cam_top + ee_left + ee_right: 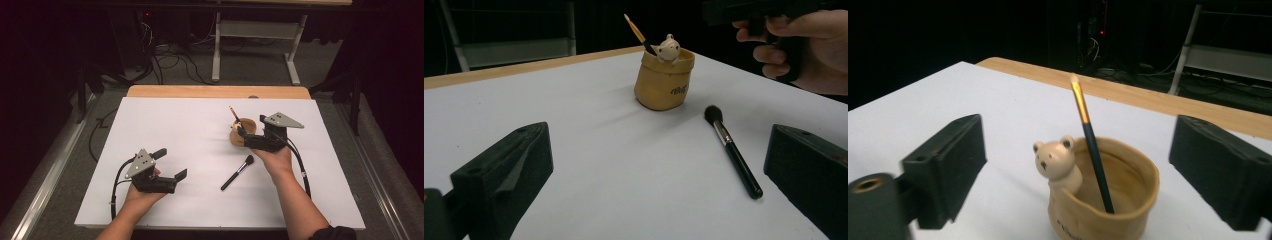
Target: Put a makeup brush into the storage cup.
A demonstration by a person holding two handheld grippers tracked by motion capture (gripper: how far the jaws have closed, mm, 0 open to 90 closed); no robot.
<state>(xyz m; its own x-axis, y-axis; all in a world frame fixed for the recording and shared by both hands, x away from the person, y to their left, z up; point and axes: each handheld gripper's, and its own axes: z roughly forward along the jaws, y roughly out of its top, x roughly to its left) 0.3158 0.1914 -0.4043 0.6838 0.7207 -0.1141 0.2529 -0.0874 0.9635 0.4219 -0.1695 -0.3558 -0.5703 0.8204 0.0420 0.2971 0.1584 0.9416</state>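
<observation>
A tan pot (236, 136) with a small bear figure (1055, 162) on its rim stands right of the middle of the white sheet (175, 125). A thin gold-and-dark brush (1093, 145) leans upright inside the pot. A black makeup brush (237, 172) lies flat on the sheet in front of the pot. My right gripper (251, 126) hovers just behind and above the pot (1128, 200), jaws open, with nothing touching them. My left gripper (170, 163) rests low at the front left, open and empty, facing the pot (664, 85) and the makeup brush (731, 150).
The sheet covers a wooden table whose far edge (215, 91) shows as a tan strip. Beyond it stand a metal table frame (255, 30) and cables on the floor. Bare sheet stretches across the left and far middle.
</observation>
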